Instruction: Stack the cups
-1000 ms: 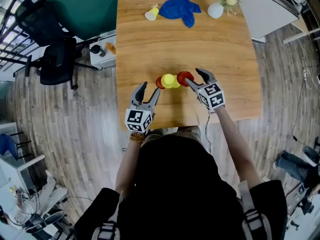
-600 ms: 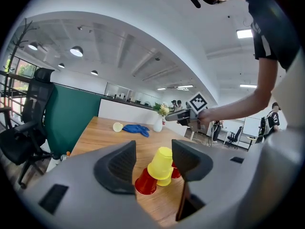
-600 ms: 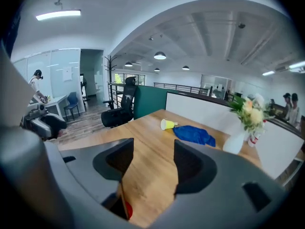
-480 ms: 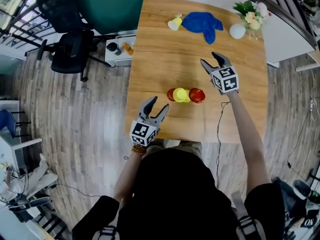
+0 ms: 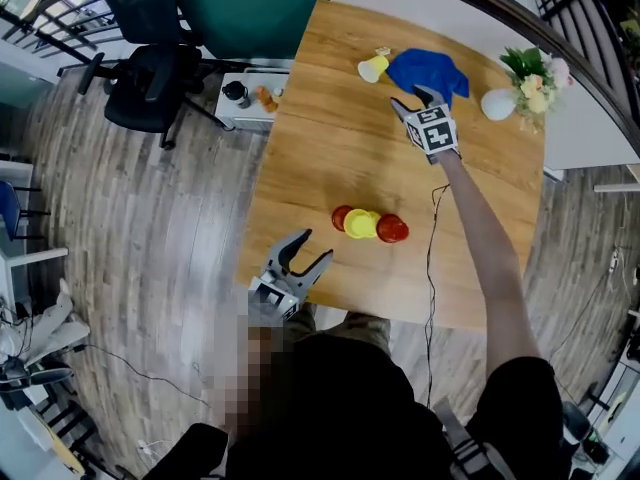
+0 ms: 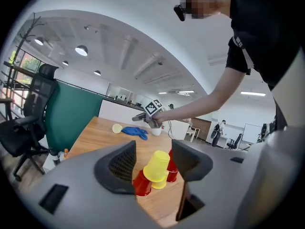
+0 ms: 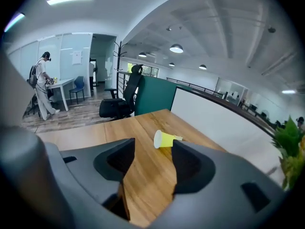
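Your right hand-held gripper [image 5: 412,98] reaches out beyond the cup cluster [image 5: 365,225]. Its jaws are apart and have just been closing a little, and only bare worktop [image 5: 330,138] shows between them. It points at a lone yellow cup [image 5: 373,67] lying on its side, farther from the cluster, just beside a blue cloth [image 5: 425,70]. Your left hand-held gripper [image 5: 313,248] hovers on your side of the cluster, at the worktop's near edge. Its jaws are spread wide, empty and aimed at the cluster. In the cluster, red cups [image 5: 392,229] flank a tilted yellow cup [image 6: 156,166] resting on a second yellow one. A white vase [image 5: 497,103] stands well beyond the cluster, past the cloth.
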`<state>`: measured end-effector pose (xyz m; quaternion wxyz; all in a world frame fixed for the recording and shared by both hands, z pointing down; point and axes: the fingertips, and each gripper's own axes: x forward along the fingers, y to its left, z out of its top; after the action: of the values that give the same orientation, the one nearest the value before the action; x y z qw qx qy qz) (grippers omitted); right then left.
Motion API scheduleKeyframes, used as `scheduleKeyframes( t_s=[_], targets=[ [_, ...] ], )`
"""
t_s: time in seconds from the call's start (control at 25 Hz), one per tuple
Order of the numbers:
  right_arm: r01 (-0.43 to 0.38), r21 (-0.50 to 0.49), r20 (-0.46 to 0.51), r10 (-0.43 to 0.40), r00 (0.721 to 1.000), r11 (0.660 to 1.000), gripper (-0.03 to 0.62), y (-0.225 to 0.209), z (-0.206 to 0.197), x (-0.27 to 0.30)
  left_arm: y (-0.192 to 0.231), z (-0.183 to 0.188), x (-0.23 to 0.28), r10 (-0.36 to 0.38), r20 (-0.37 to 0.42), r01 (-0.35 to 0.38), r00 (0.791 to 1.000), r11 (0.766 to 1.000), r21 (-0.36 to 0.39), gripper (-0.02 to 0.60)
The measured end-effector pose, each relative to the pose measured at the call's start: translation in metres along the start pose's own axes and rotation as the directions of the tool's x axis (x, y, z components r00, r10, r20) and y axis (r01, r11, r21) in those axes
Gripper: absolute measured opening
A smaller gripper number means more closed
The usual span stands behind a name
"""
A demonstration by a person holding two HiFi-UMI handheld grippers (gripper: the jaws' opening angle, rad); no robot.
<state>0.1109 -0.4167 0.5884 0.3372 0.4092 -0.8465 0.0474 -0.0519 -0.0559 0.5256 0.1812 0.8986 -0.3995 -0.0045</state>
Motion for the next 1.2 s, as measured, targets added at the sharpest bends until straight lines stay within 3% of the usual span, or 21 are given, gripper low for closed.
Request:
scheduleKeyframes(
  t_s=[0.36, 0.52, 0.84, 0.92, 1.04, 1.2],
  targets=[
    [-0.018, -0.058, -0.091, 0.013, 0.996, 0.998, 0.252, -0.022, 0.002, 0.097, 0.014, 0.009, 0.009, 0.071, 0.043, -0.071, 0.997, 0.997, 0.011, 0.253],
    [-0.026, -0.05, -0.148, 0.018, 0.989, 0.998, 0.249, -0.016, -0.006, 0.131, 0.021, 0.007, 0.007, 0.094, 0.026, -0.094, 0.995, 0.996, 0.008, 0.249],
    [0.044, -0.104, -0.243, -0.068, 0.968, 0.994, 0.229, -0.024, -0.013, 0.164, 0.033, 0.003, 0.006, 0.148, 0.014, -0.148, 0.989, 0.989, -0.004, 0.243],
    [0.076, -0.125, -0.262, -0.107, 0.959, 0.989, 0.184, -0.028, -0.016, 0.168, 0.035, 0.004, 0.006, 0.155, 0.018, -0.155, 0.988, 0.988, 0.002, 0.242],
    [0.109, -0.13, -0.264, -0.141, 0.954, 0.985, 0.067, -0.033, -0.019, 0.168, 0.038, 0.009, 0.003, 0.167, 0.019, -0.168, 0.986, 0.986, 0.003, 0.242],
    [0.124, -0.15, -0.248, -0.158, 0.956, 0.981, 0.021, -0.033, -0.009, 0.152, 0.046, 0.023, -0.005, 0.196, 0.037, -0.196, 0.98, 0.981, -0.01, 0.241]
  ],
)
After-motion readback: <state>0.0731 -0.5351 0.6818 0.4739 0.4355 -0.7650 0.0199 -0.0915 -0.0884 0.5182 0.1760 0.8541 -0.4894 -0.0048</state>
